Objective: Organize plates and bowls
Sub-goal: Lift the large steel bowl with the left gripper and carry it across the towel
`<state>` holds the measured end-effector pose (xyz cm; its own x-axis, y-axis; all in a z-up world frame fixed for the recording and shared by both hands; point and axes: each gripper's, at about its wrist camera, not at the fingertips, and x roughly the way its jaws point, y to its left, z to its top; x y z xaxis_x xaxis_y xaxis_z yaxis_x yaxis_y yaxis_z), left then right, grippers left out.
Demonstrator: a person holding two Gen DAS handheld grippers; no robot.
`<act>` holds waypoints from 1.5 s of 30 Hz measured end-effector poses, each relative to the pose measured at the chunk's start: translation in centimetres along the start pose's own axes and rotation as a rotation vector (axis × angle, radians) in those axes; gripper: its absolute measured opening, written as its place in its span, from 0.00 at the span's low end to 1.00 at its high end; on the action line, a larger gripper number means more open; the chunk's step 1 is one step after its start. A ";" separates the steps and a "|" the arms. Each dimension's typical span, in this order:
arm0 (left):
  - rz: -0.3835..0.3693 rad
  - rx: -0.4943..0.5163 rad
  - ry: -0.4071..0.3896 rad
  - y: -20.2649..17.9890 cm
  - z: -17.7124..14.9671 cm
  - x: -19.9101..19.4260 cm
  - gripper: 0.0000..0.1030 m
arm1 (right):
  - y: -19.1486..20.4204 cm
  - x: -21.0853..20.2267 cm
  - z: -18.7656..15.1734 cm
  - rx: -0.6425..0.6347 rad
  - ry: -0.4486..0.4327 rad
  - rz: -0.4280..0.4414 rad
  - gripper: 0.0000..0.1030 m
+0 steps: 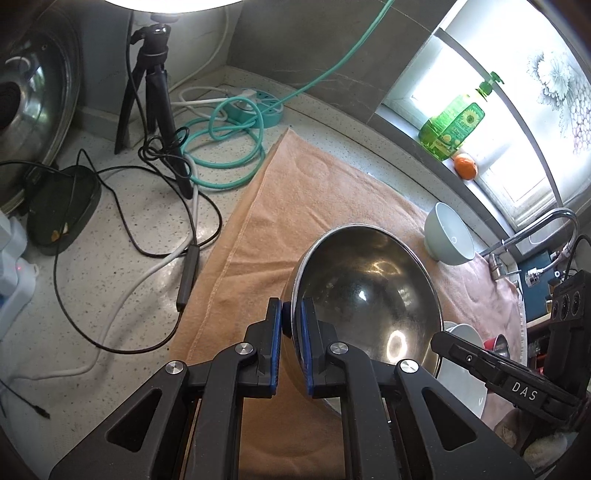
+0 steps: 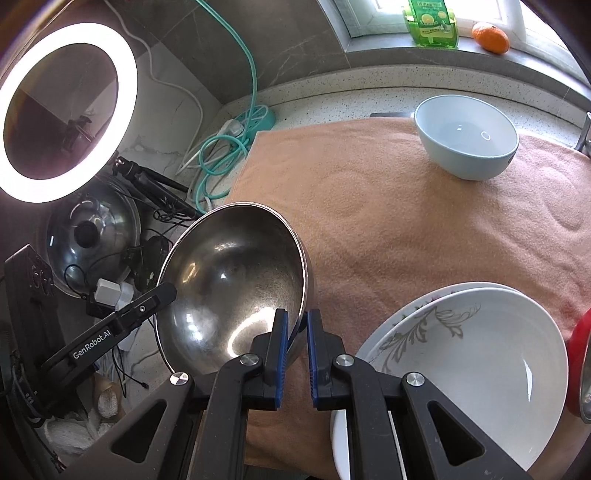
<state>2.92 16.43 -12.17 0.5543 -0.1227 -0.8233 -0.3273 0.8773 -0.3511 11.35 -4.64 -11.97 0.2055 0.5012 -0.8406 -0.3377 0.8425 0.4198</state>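
Both grippers hold one shiny metal bowl (image 1: 365,295) up over the peach towel (image 1: 295,206) that covers the speckled worktop (image 1: 122,266). The left gripper (image 1: 291,328) has its blue jaws pinching the bowl's rim at about 9 o'clock on the bowl in its own view, one jaw inside the bowl and one outside. The right gripper (image 2: 297,332) pinches the rim on the other side, at about 5 o'clock on the bowl in its view, again with the thin metal edge squeezed between the jaws. The bowl is tipped, so its open side faces each camera. On the towel, at 1 o'clock from the metal bowl in the right view, stands a pale blue bowl (image 2: 467,138), well apart from it. At 4 o'clock lie white plates (image 2: 469,365) stacked together, the lower one with a grey leafy pattern. Beside them at the picture's edge is something red (image 2: 576,354). On the windowsill stand a green bottle (image 2: 432,26) and an orange fruit (image 2: 491,37). Left of the towel are a bright ring light (image 2: 68,110), a black tripod (image 1: 155,107), a teal cable (image 1: 225,147) and a big metal lid (image 2: 92,236).
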 end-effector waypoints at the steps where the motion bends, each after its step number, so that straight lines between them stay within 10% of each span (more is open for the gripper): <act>1: 0.003 -0.002 0.001 0.1 -0.2 0.0 0.08 | 0.0 0.1 -0.2 -0.002 0.005 0.001 0.09; 45: 0.031 -0.045 0.035 2.3 -1.8 -0.4 0.09 | 0.9 1.0 -2.5 -0.041 0.042 0.015 0.10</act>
<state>0.59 17.61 -13.49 0.5162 -0.1128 -0.8490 -0.3785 0.8592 -0.3443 8.91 -3.86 -13.27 0.1615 0.5041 -0.8484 -0.3777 0.8258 0.4188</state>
